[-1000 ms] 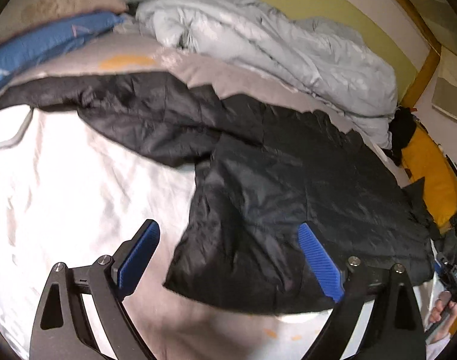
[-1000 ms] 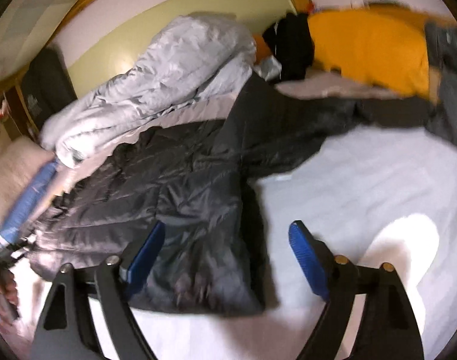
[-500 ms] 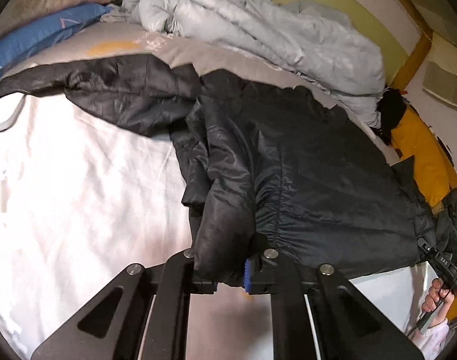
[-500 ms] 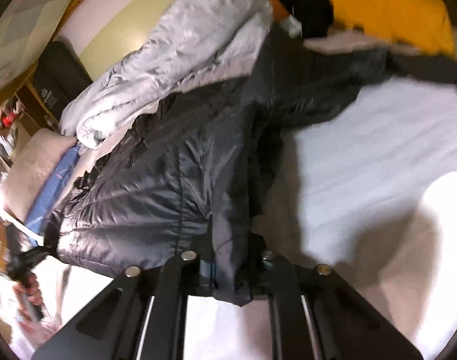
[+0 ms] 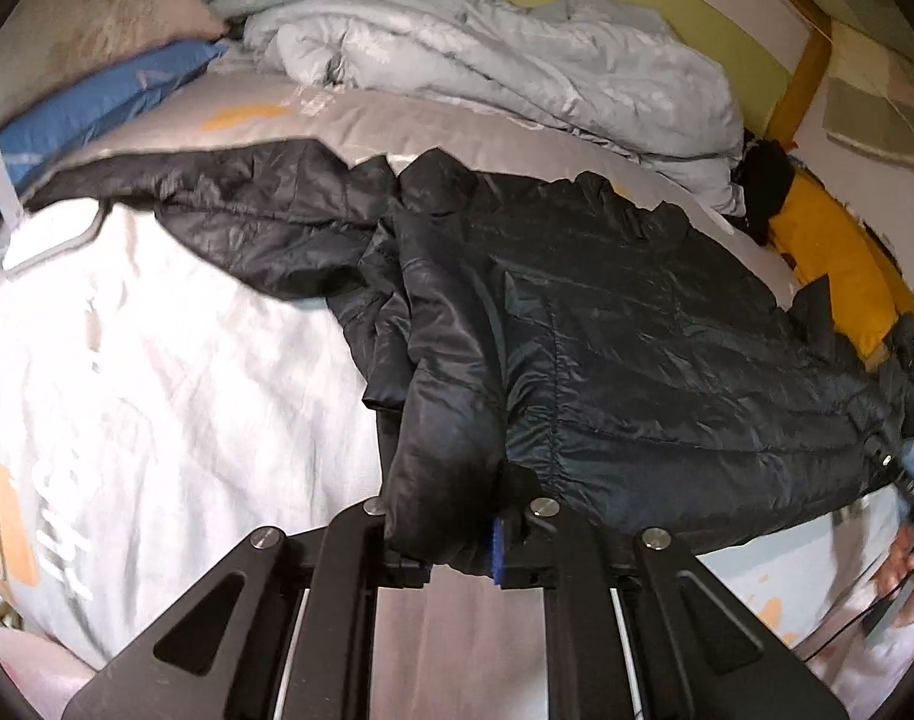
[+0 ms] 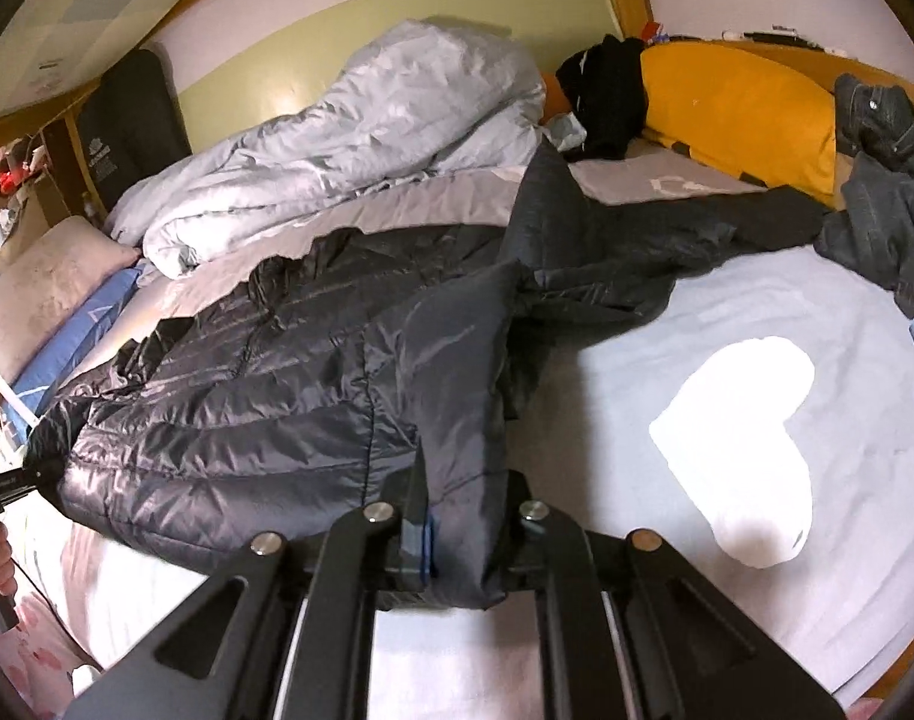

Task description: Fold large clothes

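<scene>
A black quilted jacket (image 5: 637,348) lies spread across the bed, one sleeve stretched to the left. My left gripper (image 5: 451,540) pinches the jacket's near hem corner, which bulges up between the pads; its jaws are opening slightly with the fabric still pressed between them. In the right wrist view the same jacket (image 6: 265,396) runs off to the left, and my right gripper (image 6: 463,540) clamps the other hem corner, its jaws also opening slightly around the cloth. The hem hangs lifted between the two grips.
A crumpled grey duvet (image 5: 487,60) is heaped along the green wall. Near it lie a yellow pillow (image 6: 739,108), a black garment (image 6: 607,90) and jeans (image 6: 883,210). Blue and beige pillows (image 5: 97,96) lie at the other end. A hand (image 5: 904,564) holds the right gripper.
Both grippers went from wide open over the hem to closed on it. The pinched corners rose off the sheet and the jacket's lower edge bunched up.
</scene>
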Motion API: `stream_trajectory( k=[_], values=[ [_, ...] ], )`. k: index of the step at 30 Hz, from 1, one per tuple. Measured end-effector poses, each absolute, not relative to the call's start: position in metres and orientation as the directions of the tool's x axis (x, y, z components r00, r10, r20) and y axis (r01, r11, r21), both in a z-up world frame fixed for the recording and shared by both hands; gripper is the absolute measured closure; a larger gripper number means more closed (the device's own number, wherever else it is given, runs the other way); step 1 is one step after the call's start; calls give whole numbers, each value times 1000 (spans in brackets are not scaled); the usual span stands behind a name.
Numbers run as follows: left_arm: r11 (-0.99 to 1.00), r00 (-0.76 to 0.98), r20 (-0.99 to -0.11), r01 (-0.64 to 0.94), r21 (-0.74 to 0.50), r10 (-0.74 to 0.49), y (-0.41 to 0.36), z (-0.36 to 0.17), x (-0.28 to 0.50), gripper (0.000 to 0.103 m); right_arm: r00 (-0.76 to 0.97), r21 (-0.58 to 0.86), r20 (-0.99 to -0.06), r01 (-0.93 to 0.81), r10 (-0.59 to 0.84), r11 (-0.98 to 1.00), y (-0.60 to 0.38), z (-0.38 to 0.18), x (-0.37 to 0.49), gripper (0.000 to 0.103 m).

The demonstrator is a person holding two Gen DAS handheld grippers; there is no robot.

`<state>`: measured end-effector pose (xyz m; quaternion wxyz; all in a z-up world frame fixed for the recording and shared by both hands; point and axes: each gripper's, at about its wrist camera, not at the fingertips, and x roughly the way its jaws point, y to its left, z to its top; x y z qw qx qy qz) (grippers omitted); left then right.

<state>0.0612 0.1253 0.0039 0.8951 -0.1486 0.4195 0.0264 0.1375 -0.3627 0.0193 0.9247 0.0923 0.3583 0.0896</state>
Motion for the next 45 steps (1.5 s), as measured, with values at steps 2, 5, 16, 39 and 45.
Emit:
stream_trajectory(
  k=[2, 5, 16, 39, 45],
  values=[
    [959, 652, -756, -178, -221, -54, 125, 6, 63, 84, 735, 229, -639, -98, 226, 968, -363, 22, 137, 88],
    [963, 672, -740, -198, -185, -4, 124, 9, 63, 74, 748, 211, -635, -74, 194, 975, -364, 21, 139, 73],
    [983, 835, -538, -175, -58, 117, 110, 42, 42, 17, 887, 97, -447, -76, 112, 992, -356, 50, 112, 2],
    [987, 912, -379, -162, 16, 155, 73, 102, 38, 0, 880, 253, -436, -80, 187, 964, -379, 91, 113, 0],
    [997, 919, -385, -80, 21, 82, 61, 139, 61, 0, 915, 233, -376, -62, 149, 971, -394, 157, 126, 0]
  ],
)
